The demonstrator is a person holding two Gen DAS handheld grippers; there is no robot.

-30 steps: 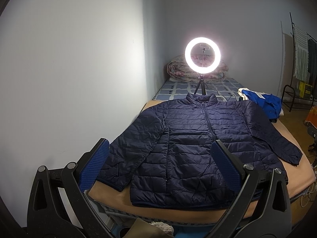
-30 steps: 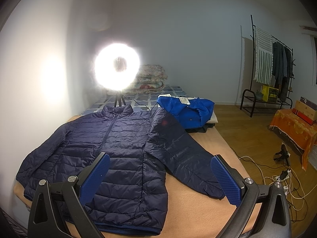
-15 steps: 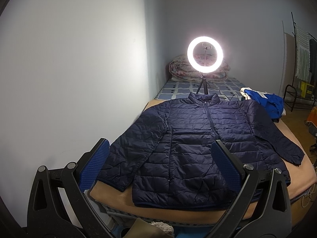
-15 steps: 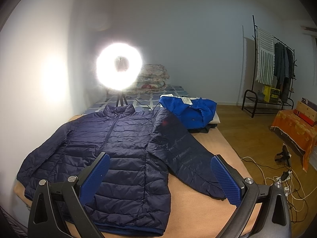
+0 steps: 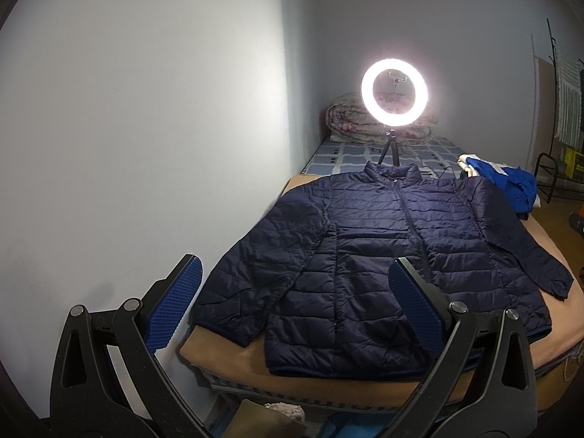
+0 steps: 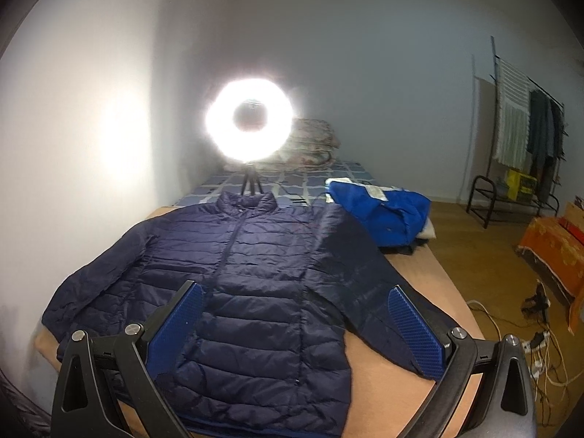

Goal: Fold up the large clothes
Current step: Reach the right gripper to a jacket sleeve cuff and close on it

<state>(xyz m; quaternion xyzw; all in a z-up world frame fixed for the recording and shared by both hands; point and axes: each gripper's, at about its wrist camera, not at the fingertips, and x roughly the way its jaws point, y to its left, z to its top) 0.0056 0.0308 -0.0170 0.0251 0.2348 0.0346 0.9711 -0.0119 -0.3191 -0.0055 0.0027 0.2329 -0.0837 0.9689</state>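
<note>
Navy jacket [image 5: 383, 248] flat; both tools gape, empty.

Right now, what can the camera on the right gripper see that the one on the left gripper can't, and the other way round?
Only the right wrist view shows the orange cloth on the floor, the tangle of cables beside the bed, and dark clothes on the rack. Only the left wrist view shows the bed's near edge with the frame beneath it. Both show the navy puffer jacket spread flat, the lit ring light, the blue garment, and an open gripper, left gripper and right gripper, holding nothing.
</note>
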